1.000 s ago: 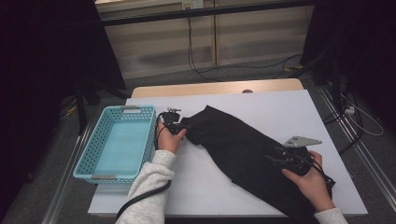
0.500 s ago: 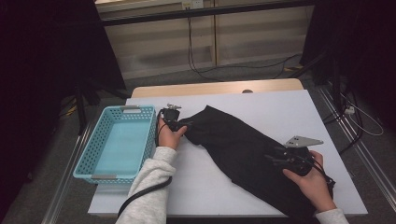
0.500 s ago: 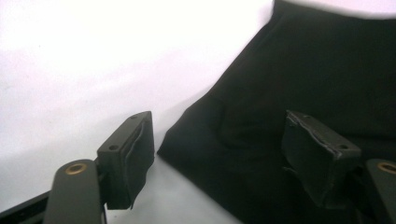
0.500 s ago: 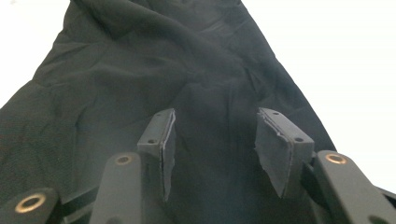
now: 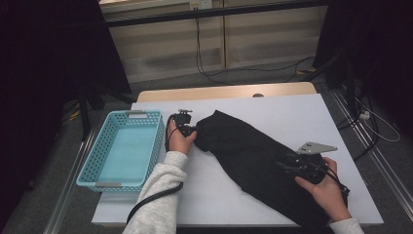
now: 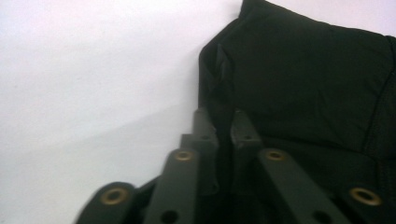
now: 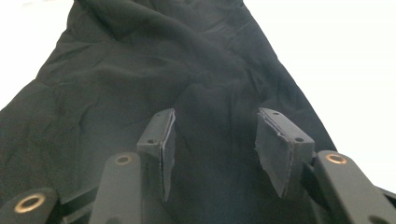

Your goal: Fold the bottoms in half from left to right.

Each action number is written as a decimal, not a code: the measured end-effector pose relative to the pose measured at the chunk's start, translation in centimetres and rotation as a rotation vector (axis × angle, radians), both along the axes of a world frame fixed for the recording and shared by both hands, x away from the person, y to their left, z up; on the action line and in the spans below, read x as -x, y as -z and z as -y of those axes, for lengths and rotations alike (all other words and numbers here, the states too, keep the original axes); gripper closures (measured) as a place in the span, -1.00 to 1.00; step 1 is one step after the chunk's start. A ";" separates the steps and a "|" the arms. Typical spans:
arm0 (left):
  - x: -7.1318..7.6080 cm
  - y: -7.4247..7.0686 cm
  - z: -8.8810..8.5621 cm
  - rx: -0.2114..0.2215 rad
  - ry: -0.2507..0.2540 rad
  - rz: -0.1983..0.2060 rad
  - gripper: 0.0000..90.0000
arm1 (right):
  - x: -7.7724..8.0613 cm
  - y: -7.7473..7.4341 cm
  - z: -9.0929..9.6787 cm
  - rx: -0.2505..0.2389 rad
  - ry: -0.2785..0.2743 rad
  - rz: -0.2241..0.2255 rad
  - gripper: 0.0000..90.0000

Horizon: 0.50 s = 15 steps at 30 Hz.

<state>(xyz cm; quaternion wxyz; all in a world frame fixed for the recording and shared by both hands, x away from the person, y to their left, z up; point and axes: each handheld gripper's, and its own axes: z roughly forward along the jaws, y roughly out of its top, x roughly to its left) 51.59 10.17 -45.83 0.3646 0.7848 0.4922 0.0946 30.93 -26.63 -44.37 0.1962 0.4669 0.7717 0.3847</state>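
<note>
Right claw (image 5: 287,166), nearest the person: jaws stand apart, pads clear of the fabric on both sides; released. It rests over the near end of the black garment (image 5: 253,156), which passes under and between its pads (image 7: 168,140) in the right claw's own view, creased and bunched just ahead of them. The grey three-cornered plate on the claw's top points away from the person. The right hand (image 5: 325,187) grips the claw from behind, and the garment's near end runs beneath that hand toward the table's front edge.

Left claw (image 5: 192,130), farther off: jaws have just been closing and now pinch a folded edge of the garment at its far end; grasping the cloth. In the left claw's view the hem stands up between the two pads (image 6: 205,128), with the rest of the fabric spreading to the claw's right. The left hand (image 5: 179,141) holds the claw from the near side.

The garment lies diagonally on the white table (image 5: 292,107), stretched from one claw to the other.

Beyond the left claw on its outer side, just beside the hand: a turquoise basket (image 5: 158,141), upright on the table
</note>
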 end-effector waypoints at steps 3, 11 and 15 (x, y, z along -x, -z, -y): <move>-0.1 -0.4 -0.1 0.001 -0.006 0.002 0.92 | 0.0 0.0 -0.1 0.000 -0.004 -0.001 0.06; -0.8 -3.2 -1.3 0.027 -0.017 0.036 0.92 | 0.1 0.1 0.0 0.000 -0.007 -0.005 0.05; -1.1 -4.0 -1.7 0.014 -0.020 0.042 0.92 | 0.1 0.2 -0.1 0.004 -0.017 -0.010 0.01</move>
